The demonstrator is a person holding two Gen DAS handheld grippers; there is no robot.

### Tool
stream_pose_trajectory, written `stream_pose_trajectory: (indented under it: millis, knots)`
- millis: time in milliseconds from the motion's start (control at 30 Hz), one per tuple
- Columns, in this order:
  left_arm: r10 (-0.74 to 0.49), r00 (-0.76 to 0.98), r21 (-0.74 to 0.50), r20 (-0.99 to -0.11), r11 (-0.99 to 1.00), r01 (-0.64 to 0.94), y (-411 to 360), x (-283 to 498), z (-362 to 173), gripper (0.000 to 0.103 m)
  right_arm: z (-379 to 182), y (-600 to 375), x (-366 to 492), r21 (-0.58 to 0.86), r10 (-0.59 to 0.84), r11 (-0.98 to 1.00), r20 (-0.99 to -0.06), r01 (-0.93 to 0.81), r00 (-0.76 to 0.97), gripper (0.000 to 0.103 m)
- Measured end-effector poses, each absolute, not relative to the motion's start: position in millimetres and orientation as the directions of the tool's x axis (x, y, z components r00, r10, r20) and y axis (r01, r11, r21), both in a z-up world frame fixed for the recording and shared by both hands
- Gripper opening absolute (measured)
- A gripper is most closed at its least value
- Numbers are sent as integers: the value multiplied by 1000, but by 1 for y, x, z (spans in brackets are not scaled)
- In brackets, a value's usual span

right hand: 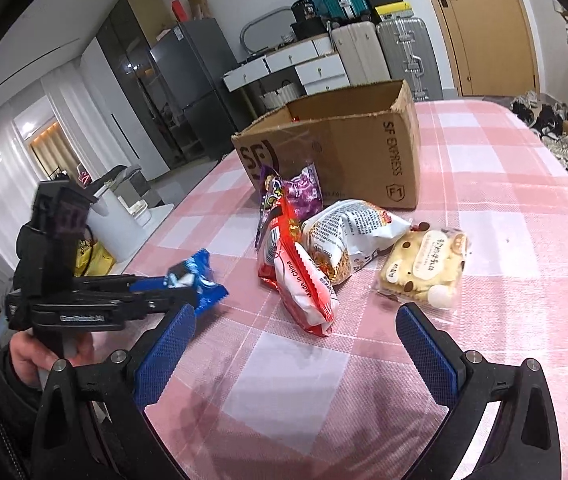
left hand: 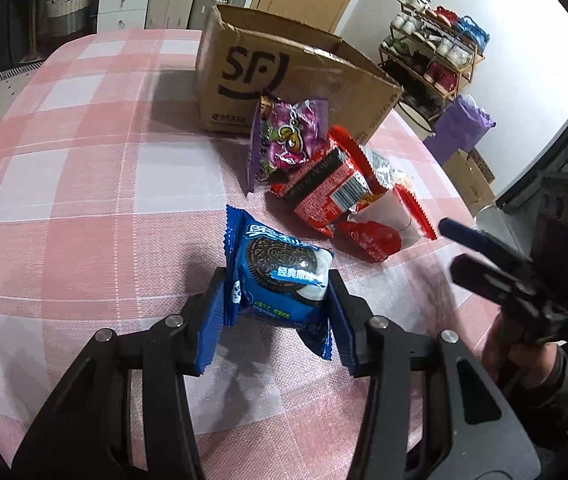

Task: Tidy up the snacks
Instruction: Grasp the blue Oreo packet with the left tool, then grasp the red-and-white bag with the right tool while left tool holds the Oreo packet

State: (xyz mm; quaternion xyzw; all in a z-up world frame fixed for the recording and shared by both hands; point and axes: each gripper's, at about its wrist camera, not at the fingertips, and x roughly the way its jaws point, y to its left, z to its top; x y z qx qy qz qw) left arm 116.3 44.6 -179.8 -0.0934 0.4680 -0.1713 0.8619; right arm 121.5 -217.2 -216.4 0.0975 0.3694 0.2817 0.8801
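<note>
A big brown cardboard box point(right hand: 336, 148) stands open on the table point(right hand: 504, 208), toward the far edge. The table has a pink and white checked cloth. Just in front of the box lies a small heap of snacks. A purple candy bag point(left hand: 288, 136) leans up at the box's near side. A red snack packet point(left hand: 324, 192) lies against it. Beside that is a white noodle bag point(right hand: 348, 240), and a clear bag of little cookies point(right hand: 424, 272) lies apart on its right. These packs sit between the grippers and the box, so the way to the box goes over them.

The left gripper point(left hand: 277, 292) points down at a slant, nearer the front edge of the table. Its two blue pads point(left hand: 211, 320) are squeezed on a blue Oreo pack point(left hand: 279, 276), one on each side. The pack looks lifted a little off the cloth. A hand point(right hand: 33, 356) grips the handle from below.

The right gripper point(right hand: 296, 344) also tilts down, close to the cookie bag. Its jaws are wide apart with nothing in them. In the left view it comes in from the table's right edge.
</note>
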Motion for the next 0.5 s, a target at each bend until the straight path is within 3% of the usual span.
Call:
stream_pose_trajectory:
  millis: [400, 500]
  knots:
    - [-383, 518, -340, -765, 923, 179, 74, 101, -177, 44, -233, -194, 145, 397, 588, 807, -616, -437, 525, 100]
    - [-381, 519, -343, -765, 923, 172, 77, 100, -176, 44, -235, -188, 148, 393, 587, 805, -630, -444, 508, 86]
